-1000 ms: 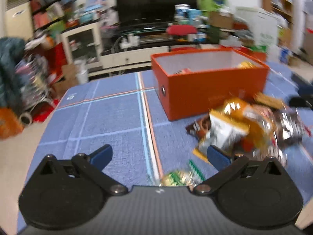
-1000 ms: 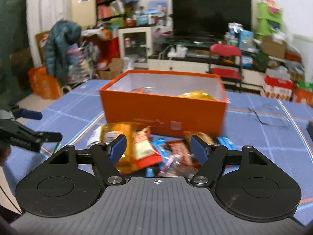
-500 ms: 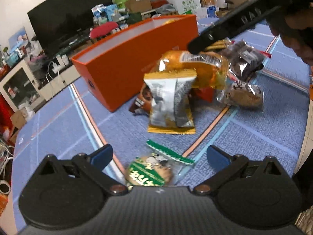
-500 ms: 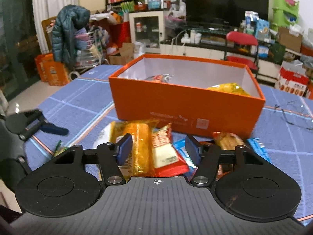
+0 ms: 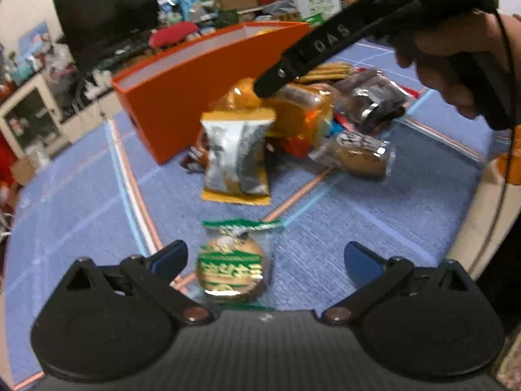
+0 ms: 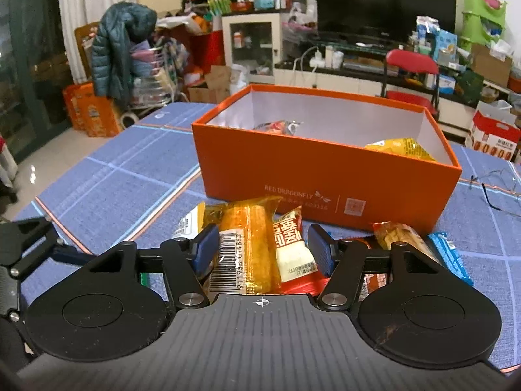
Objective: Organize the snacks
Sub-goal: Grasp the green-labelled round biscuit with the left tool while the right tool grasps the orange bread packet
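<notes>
An orange box (image 6: 325, 179) stands open on the blue tablecloth, with a yellow packet (image 6: 399, 148) and another snack inside; it also shows in the left wrist view (image 5: 195, 97). A pile of snack packets (image 5: 309, 120) lies in front of it. My left gripper (image 5: 265, 257) is open, with a green-labelled round cookie packet (image 5: 232, 260) on the cloth between its fingers. My right gripper (image 6: 262, 247) is partly closed around an orange bread packet (image 6: 247, 244) and a red-white packet (image 6: 291, 244) on top of the pile; contact is unclear.
A silver-and-yellow packet (image 5: 234, 159) and a brown cookie packet (image 5: 355, 159) lie at the pile's near side. Glasses (image 6: 498, 189) lie on the cloth right of the box. The table edge (image 5: 482, 202) is close on the right. Cluttered room behind.
My left gripper has moved so the green cookie packet sits further between its fingers. My right gripper has come down over the pile and narrowed around the orange bread packet.
</notes>
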{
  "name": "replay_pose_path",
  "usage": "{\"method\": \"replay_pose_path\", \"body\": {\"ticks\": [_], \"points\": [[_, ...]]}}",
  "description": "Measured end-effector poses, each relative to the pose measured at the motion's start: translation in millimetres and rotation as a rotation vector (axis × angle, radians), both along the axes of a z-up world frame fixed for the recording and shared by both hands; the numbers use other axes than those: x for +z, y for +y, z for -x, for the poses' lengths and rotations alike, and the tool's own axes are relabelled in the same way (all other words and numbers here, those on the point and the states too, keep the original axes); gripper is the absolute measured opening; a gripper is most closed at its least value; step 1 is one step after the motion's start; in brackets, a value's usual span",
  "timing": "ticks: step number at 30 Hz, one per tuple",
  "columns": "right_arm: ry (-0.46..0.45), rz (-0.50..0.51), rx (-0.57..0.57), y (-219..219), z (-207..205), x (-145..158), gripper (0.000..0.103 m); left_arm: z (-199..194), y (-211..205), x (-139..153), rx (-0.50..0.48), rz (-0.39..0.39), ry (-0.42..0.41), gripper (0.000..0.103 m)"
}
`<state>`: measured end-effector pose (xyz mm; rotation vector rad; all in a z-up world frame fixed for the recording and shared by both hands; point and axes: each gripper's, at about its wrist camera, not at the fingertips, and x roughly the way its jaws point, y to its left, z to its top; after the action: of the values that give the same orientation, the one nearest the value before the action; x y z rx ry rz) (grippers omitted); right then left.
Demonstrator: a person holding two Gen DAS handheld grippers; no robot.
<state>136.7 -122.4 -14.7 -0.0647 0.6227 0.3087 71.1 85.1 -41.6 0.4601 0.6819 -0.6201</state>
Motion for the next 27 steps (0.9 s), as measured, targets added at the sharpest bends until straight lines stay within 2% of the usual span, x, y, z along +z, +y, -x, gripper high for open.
{"method": "replay_pose_path", "body": {"ticks": [6,8,11,16,20,27], "points": [[-0.036,0.013,0.018,-1,6,2,0.049,-22,15,4,0.149,0.074,0.050,0.101],[-0.033,0.023,0.021,1,6,0,0.049,-29,23,4,0.184,0.102,0.076,0.095],[-0.025,0.038,0.020,6,5,-2,0.049,-35,23,1,0.227,0.092,0.095,0.087],[-0.003,0.052,0.016,20,4,-8,0.048,-34,13,-2,0.255,0.059,0.092,0.085],[0.025,0.060,0.009,25,-1,-13,0.037,-33,10,-4,0.262,0.060,0.097,0.080],[0.039,0.063,-0.008,27,-5,-15,0.035,-36,6,-4,0.364,0.080,0.111,0.079]]}}
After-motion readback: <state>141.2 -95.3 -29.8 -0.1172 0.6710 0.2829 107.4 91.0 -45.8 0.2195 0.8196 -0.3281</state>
